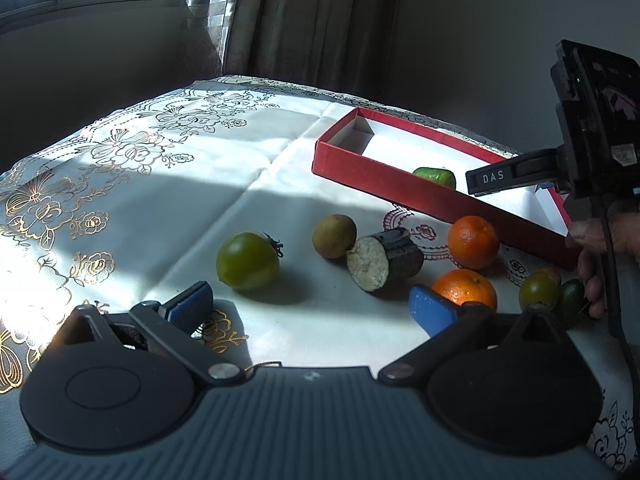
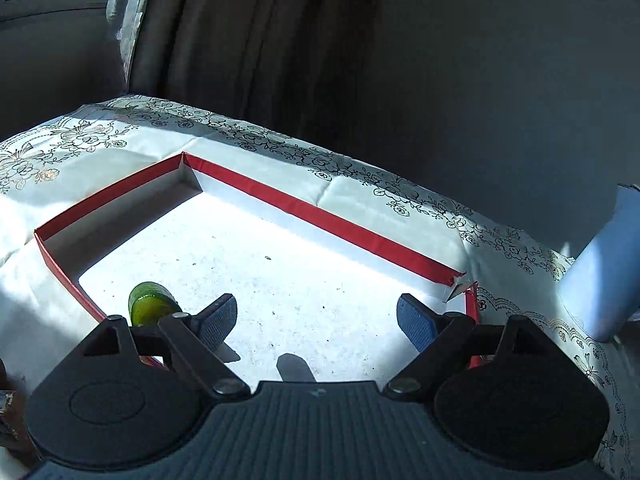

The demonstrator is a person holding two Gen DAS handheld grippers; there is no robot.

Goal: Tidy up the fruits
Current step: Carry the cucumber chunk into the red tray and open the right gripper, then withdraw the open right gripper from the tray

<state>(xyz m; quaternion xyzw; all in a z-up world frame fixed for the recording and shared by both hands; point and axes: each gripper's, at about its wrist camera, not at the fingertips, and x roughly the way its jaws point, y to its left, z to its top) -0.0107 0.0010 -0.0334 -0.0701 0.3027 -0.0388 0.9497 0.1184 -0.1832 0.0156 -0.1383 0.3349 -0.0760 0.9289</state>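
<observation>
A shallow red box (image 1: 400, 186) lies on the table at the right, with one green fruit (image 1: 436, 176) inside; box (image 2: 320, 212) and fruit (image 2: 150, 306) also show in the right wrist view. Loose fruit lies before the box: a green tomato (image 1: 247, 261), a brown round fruit (image 1: 334, 236), a dark cut piece with a pale face (image 1: 384, 260), two oranges (image 1: 473, 242) (image 1: 466, 288) and small green fruits (image 1: 539, 291). My left gripper (image 1: 312, 306) is open and empty above the cloth. My right gripper (image 2: 316, 322) is open and empty over the box.
A white tablecloth (image 1: 140, 184) with gold flower print covers the table. Curtains and a wall stand behind the far edge. A pale blue object (image 2: 604, 276) stands at the table's right edge. The right gripper's body and the hand holding it (image 1: 592, 160) hang over the box's right end.
</observation>
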